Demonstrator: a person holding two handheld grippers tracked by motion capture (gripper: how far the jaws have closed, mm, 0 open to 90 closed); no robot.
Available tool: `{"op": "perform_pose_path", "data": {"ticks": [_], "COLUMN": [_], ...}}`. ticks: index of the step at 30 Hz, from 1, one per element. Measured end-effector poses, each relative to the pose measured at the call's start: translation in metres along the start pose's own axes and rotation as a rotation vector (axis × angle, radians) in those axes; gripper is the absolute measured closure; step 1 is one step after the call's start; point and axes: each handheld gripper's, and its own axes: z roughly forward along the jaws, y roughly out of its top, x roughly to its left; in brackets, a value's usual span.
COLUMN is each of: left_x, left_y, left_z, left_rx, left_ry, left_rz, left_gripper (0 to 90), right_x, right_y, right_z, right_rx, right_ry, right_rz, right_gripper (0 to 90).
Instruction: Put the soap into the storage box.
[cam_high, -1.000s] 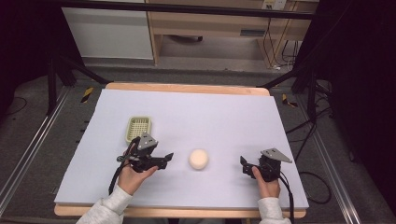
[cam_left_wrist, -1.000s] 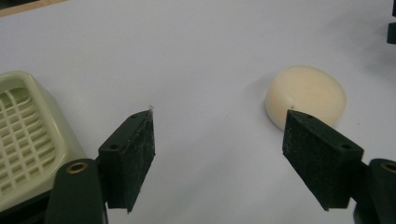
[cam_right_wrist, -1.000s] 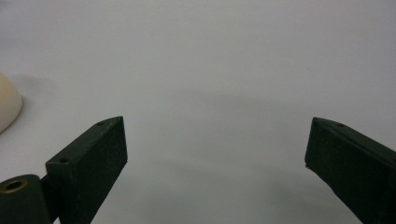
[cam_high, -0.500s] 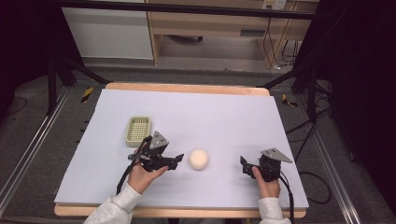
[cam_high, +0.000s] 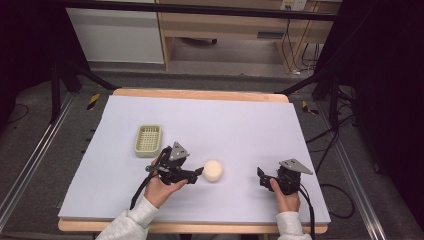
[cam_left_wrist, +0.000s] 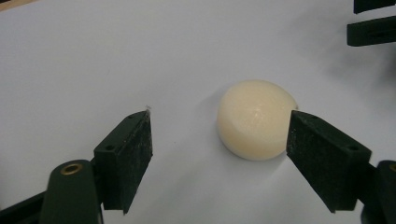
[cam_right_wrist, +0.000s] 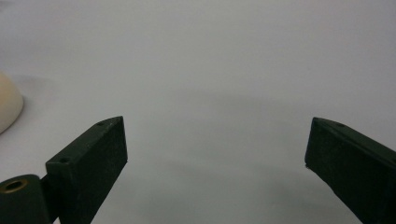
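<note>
Just ahead of the left claw (cam_left_wrist: 219, 154), wide open, sits the cream ball (cam_left_wrist: 256, 119), nudging its right-hand jaw; right claw (cam_right_wrist: 215, 158) gapes farther off.

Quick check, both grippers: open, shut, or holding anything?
Left gripper: open, jaws on either side of the cream ball, not gripping it.
Right gripper: open, holding nothing.

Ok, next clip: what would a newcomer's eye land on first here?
Probably the cream dome-shaped object mid-table, with the left tongs open on either side of it. Next, the pale green basket behind the left hand, and the right tongs open, apart at the right.
</note>
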Motion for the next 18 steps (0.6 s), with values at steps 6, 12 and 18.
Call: {"op": "perform_pose_path", "data": {"ticks": [6, 12, 18], "left_x": [-0.006, -0.011, -0.014], "left_y": [0.002, 0.003, 0.004], "left_z": [0.008, 0.015, 0.021], "left_rx": [0.006, 0.013, 0.023], "left_ry": [-0.009, -0.018, -0.021], "left_rz": [0.007, 0.012, 0.018], "left_gripper": [21.0, 20.3, 19.2], "right_x": [0.000, 0.000, 0.000], "right_y": [0.000, 0.000, 0.000], "right_z": [0.000, 0.000, 0.000], "right_rx": [0.000, 0.000, 0.001], "right_ry": [0.002, 0.000, 0.002], "right_rz": [0.001, 0.000, 0.000], "right_gripper": [6.0, 6.0, 6.1]}}
